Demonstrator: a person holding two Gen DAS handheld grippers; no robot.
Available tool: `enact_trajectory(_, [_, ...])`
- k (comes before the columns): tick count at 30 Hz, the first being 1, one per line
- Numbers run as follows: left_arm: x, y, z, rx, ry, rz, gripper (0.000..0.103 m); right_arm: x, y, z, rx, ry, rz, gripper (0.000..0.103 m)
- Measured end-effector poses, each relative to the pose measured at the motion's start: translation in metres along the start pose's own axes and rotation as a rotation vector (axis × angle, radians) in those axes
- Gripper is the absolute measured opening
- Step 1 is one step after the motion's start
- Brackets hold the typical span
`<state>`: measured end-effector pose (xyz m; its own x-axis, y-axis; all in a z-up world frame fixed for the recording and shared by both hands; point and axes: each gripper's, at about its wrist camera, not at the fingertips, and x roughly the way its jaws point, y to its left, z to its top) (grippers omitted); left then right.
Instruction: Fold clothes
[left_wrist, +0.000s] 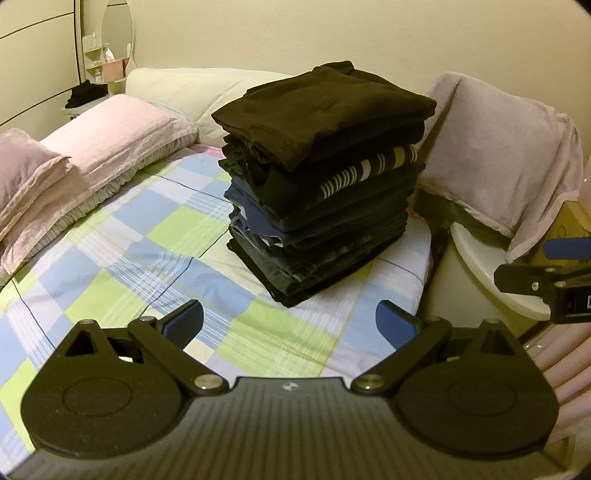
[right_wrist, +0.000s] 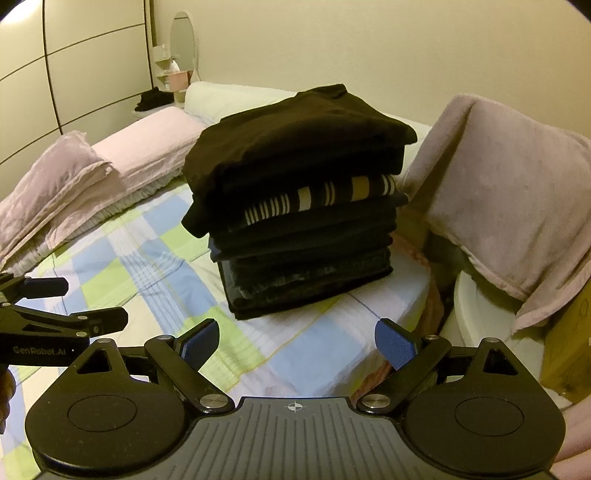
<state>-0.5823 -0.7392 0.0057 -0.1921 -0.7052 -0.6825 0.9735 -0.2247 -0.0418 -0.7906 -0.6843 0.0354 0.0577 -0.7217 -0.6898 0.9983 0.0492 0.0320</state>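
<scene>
My left gripper (left_wrist: 289, 324): matte black housing, ribbed grey centre plate with a small crosshair mark, round black discs either side, silver pivot screws on the black linkage arms, blue textured pads (left_wrist: 184, 325) on the fingers. My right gripper (right_wrist: 296, 345): same build and blue pads (right_wrist: 394, 347). White "GenRobot.AI" lettering on the left unit's side, seen from the right wrist.

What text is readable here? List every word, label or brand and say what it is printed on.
"GenRobot.AI" – white lettering on the black body of the left gripper, seen in the right wrist view.
A white-edged label on the black right gripper, at the frame edge of the left wrist view, is cut off and unreadable.
Nothing else readable.
</scene>
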Motion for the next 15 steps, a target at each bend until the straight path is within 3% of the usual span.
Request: enact_trajectory(15, [0.0023,0.0049,0.0001,0.008,-0.005,0.007,0.098,-0.0013,0.0068,0.0015,-0.010,-0.004,0.000,0.094])
